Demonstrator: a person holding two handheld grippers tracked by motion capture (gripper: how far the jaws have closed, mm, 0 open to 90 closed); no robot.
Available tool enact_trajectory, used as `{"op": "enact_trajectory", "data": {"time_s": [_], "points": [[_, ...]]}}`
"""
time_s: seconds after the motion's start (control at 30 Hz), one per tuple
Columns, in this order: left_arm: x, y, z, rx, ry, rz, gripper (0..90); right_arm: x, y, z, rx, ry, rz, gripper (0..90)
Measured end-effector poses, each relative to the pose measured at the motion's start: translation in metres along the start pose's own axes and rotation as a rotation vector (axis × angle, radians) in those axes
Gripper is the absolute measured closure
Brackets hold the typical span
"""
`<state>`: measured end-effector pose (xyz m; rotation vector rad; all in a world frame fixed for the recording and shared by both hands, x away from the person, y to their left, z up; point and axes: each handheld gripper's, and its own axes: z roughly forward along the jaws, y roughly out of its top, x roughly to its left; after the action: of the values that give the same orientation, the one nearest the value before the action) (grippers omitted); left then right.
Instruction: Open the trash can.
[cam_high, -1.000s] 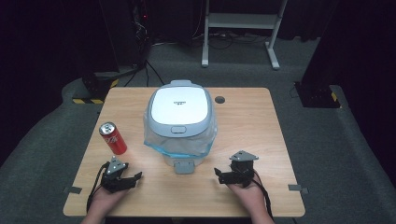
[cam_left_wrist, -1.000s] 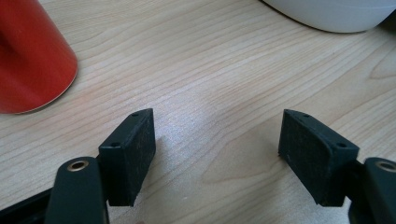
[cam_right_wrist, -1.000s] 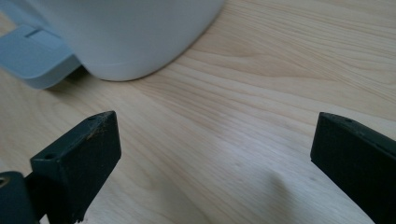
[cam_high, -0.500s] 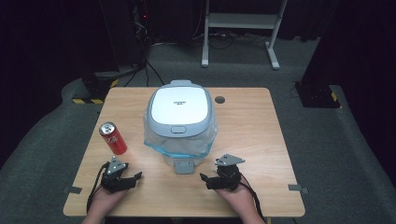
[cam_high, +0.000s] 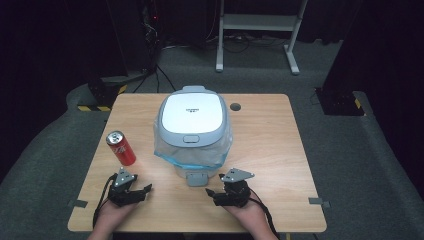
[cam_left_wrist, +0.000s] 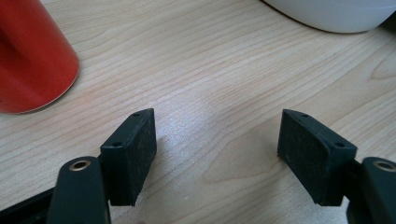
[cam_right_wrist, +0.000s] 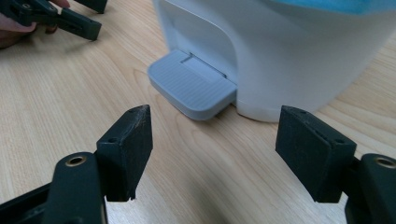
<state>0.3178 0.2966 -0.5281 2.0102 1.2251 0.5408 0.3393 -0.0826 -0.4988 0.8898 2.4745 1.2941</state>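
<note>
The right gripper (cam_high: 216, 191) sits low in the high view, just right of centre, its jaws spread wide and holding nothing. It points toward the grey pedal (cam_high: 196, 178) that juts from the foot of the bin (cam_high: 192, 131) at mid-frame. In the right gripper view the pedal (cam_right_wrist: 191, 85) lies just above and between the jaws, close but apart from them, which suggests the hand is lined up to press it and lift the lid (cam_high: 192, 115). The pedal faces the person's edge of the table (cam_high: 270, 140), probably so it can be reached from the front.

The left gripper (cam_high: 142, 191) rests at the lower left of the high view, also spread and empty, with bare wood between its pads (cam_left_wrist: 130, 156). The red can (cam_high: 121, 148) stands upright just above it in that view, left of the bin and clear of it, likely waiting to be dropped in once the lid is up.

The can (cam_left_wrist: 32, 56) is cut off by the upper left corner of the left gripper view, so its top and label cannot be read there. The bin's base (cam_left_wrist: 334, 11) barely enters at the top right. A clear bag with a blue edge (cam_high: 175, 155) hangs over the bin's rim. The inside of the bin is hidden under the closed lid, and the small print on the lid is too fine to make out.
</note>
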Motion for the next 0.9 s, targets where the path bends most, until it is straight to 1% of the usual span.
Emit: {"op": "enact_trajectory", "data": {"time_s": [0.07, 0.13, 0.2, 0.3, 0.33, 0.4, 0.47, 0.6, 0.63, 0.67, 0.7, 0.8, 0.9], "points": [[0.0, 0.0, 0.0, 0.001, 0.003, 0.004, 28.1, 0.002, 0.001, 0.003, 0.007, 0.012, 0.003, 29.7], [0.0, 0.0, 0.0, 0.0, 0.003, 0.004, 28.1, 0.003, 0.002, 0.006, 0.011, 0.043, 0.002, 32.3], [0.0, 0.0, 0.0, 0.001, 0.001, 0.001, 28.1, 0.006, 0.003, 0.009, 0.016, 0.053, -0.003, 34.0], [0.0, 0.0, 0.0, 0.002, 0.003, 0.004, 28.2, 0.009, 0.006, 0.011, 0.021, 0.075, -0.014, 39.2], [0.0, 0.0, 0.0, 0.001, 0.004, 0.004, 28.2, 0.01, 0.007, 0.012, 0.018, 0.076, -0.027, 40.0], [0.0, 0.0, 0.0, 0.001, 0.002, 0.002, 28.2, 0.012, 0.009, 0.014, 0.013, 0.076, -0.038, 42.1], [0.0, 0.0, 0.0, 0.001, 0.003, 0.003, 28.2, 0.014, 0.012, 0.016, -0.001, 0.06, -0.054, 43.5], [0.0, 0.0, 0.0, 0.0, 0.001, 0.002, 28.1, 0.017, 0.017, 0.02, -0.032, 0.02, -0.062, 47.9], [0.0, 0.0, 0.0, -0.001, 0.0, 0.0, 28.1, 0.017, 0.017, 0.021, -0.034, 0.014, -0.063, 52.2], [0.0, 0.0, 0.0, 0.0, -0.001, -0.001, 28.1, 0.018, 0.018, 0.023, -0.038, 0.016, -0.061, 54.1], [0.0, 0.0, 0.0, -0.001, -0.002, -0.002, 28.0, 0.019, 0.018, 0.024, -0.041, 0.008, -0.065, 55.0], [0.0, 0.0, 0.0, -0.001, -0.002, -0.002, 28.1, 0.021, 0.019, 0.029, -0.04, -0.019, -0.076, 56.7], [0.0, 0.0, 0.0, -0.001, -0.001, 0.0, 28.1, 0.022, 0.019, 0.034, -0.026, -0.03, -0.078, 57.5]]}}
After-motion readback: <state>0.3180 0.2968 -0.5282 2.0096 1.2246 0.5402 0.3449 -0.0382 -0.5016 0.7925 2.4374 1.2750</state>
